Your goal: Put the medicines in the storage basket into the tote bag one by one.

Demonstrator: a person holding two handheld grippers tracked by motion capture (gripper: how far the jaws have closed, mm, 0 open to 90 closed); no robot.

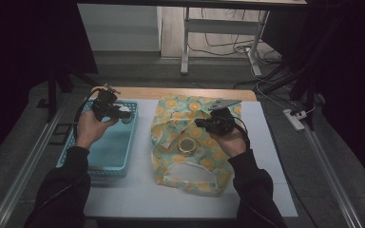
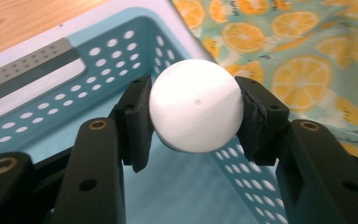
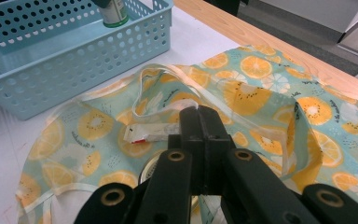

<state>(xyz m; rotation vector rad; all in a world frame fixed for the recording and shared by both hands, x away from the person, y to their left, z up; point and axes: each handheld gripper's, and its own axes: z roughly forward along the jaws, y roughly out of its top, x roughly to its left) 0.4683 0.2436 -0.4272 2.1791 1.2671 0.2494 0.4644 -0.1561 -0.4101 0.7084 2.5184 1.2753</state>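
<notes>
The person's dark sleeves [image 1: 62, 190] come in nearest, at six o'clock. Beyond them the white table [image 1: 266, 156] carries the fruit-print cloth bag [image 1: 190, 142] at the centre, with the blue basket [image 1: 109, 152] just beside it at nine o'clock. The right gripper [image 1: 200, 122] sits over the bag's upper part, its jaws clenched on the bag's white strap [image 3: 191, 88]. The left gripper [image 1: 126, 114] hangs above the basket's far end at about ten o'clock, grasping a white ball [image 2: 196, 112] between its pads. A small round tin [image 1: 187, 145] lies on the bag at the centre.
</notes>
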